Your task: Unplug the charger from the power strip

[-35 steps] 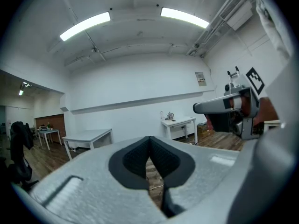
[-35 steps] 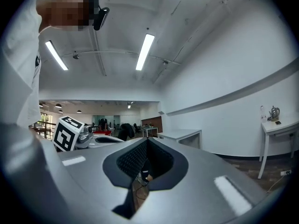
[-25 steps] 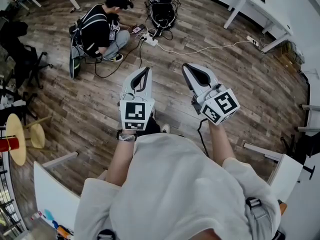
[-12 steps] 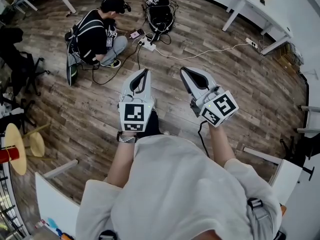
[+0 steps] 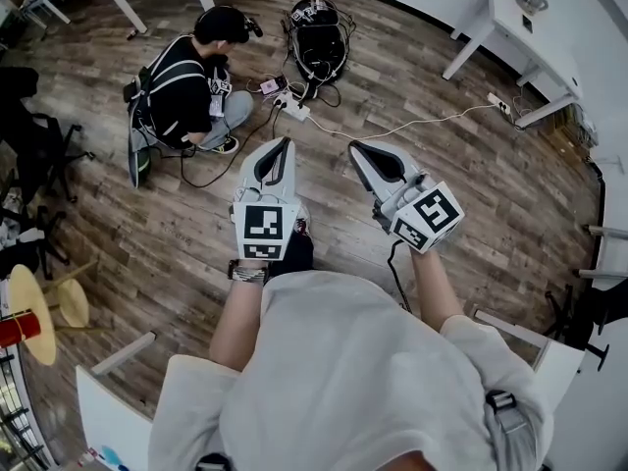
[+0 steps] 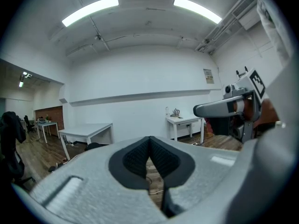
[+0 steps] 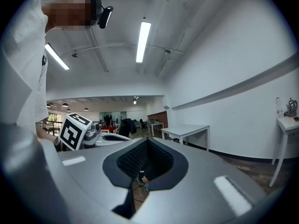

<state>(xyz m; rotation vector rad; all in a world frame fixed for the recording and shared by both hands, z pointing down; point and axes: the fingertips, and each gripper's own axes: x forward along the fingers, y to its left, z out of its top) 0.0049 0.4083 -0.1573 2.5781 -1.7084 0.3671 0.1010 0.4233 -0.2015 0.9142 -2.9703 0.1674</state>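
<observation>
Left tool (image 5: 287, 143) and right tool (image 5: 355, 151) are closed, empty. Well ahead, the power strip (image 5: 292, 106) sits among tangled cables (image 5: 312, 78). I judge a wrong plug could get pulled.

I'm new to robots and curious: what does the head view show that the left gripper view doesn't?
Only the head view: the power strip lying ahead and the marker cube on the left gripper. Only the left gripper view: the ceiling lights and the far wall. Both: the left gripper, shut, the right gripper and the wood floor.
</observation>
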